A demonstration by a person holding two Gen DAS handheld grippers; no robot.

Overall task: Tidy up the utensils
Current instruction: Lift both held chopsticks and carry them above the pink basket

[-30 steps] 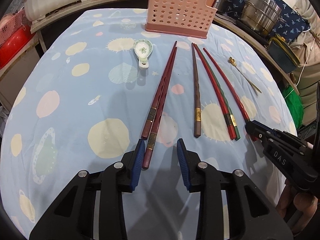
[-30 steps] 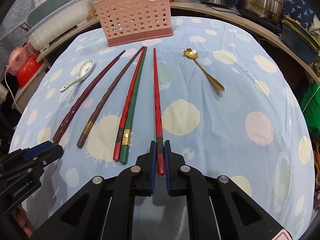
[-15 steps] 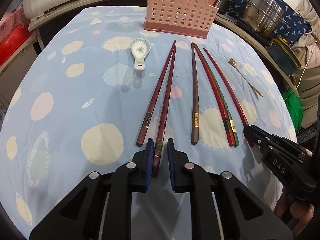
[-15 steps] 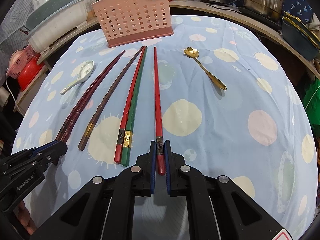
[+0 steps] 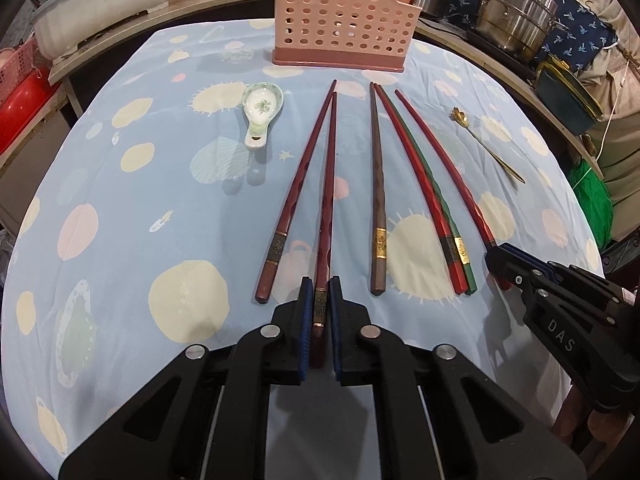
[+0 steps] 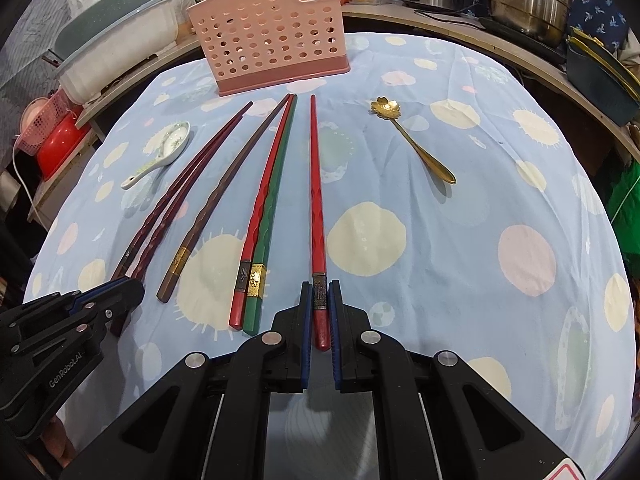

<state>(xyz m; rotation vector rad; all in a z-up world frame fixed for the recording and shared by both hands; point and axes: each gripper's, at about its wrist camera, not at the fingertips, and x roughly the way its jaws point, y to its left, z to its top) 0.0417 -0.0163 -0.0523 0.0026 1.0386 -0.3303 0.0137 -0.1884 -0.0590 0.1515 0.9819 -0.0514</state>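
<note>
The left gripper had just been closing, and its blue pads were clamped on the thick end of a dark maroon chopstick that lay on the tabletop and pointed away from the gripper toward the pink utensil basket. A second maroon chopstick lay just to the left of the held one, their far tips almost meeting. To the right of this gripper lay a brown chopstick, then a red and green pair side by side. The right gripper was clenched on the thick end of a single red chopstick, which also pointed toward the basket. To its right the cloth was open up to a gold spoon, well apart from the gripper. A white ceramic spoon lay far forward and left of the left gripper, with free cloth around it. The basket stood near the far edge of the tabletop, just beyond the chopstick tips.
</note>
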